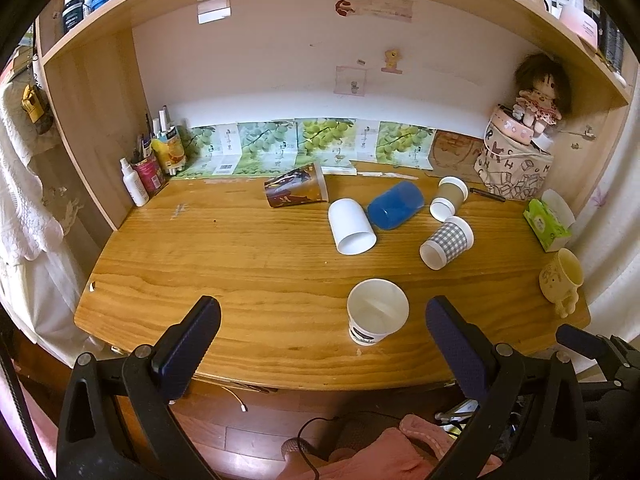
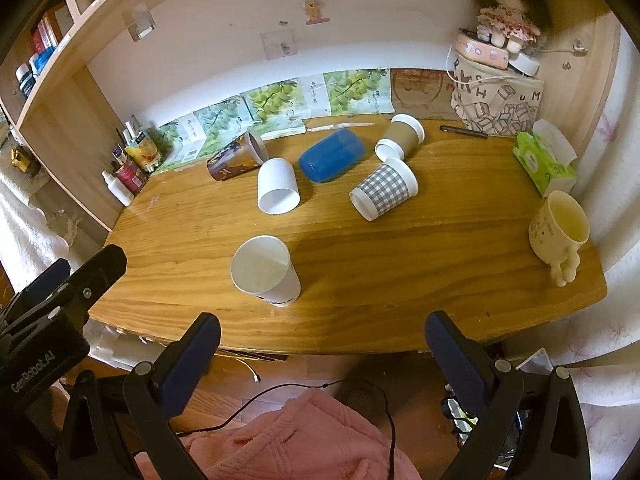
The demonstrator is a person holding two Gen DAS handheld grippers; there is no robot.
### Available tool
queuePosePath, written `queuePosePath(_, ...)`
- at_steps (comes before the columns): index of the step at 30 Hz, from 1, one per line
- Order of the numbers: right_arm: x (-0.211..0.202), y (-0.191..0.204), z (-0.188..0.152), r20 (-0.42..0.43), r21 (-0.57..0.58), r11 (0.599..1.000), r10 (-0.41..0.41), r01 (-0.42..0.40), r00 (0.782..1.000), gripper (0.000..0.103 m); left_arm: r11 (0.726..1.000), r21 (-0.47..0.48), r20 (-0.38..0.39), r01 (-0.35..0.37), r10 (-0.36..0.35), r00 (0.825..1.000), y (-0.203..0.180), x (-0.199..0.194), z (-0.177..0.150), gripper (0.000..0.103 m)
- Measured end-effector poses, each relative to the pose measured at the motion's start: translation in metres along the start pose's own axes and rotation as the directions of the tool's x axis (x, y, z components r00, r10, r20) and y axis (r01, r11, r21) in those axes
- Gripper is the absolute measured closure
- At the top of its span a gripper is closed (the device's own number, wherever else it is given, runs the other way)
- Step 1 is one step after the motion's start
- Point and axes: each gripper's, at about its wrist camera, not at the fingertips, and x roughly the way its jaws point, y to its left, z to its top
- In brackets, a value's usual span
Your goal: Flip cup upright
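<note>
I hold my left gripper [image 1: 322,338] back over the near edge of the wooden desk [image 1: 240,256], its jaws spread wide with nothing between them. My right gripper [image 2: 322,354] hangs the same way at that edge, jaws parted and empty. Just ahead, near the front of the desk, a white paper cup with a dark printed band at its base [image 1: 376,316] stands upright, mouth up, touching neither gripper.

Further back five cups lie on their sides in a loose cluster: a plain white plastic cup [image 1: 351,227] with its mouth toward me, a blue plastic tumbler [image 1: 395,206] just beside it, a brown printed paper cup [image 1: 297,191] toward the wall, a grey-checked paper cup with a white lid [image 1: 447,242], and a tan paper cup with white rims [image 1: 449,197] behind that one.

At the right edge a cream ceramic mug with little legs [image 2: 559,229] stands upright, near a green tissue pack [image 2: 544,160]. A doll with dark hair [image 2: 506,12] sits on a patterned box in the back corner
</note>
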Motion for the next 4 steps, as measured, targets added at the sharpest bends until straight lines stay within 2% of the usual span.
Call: queuePosePath(4,-0.0001,-0.0034,-0.0007,-0.006,0.006,1.0,-0.001,0.001,1.0,0.001,1.0,0.007,0.003,0.007,-0.007,1.0,-0.0031,-0.0011,-0.0008,0.001)
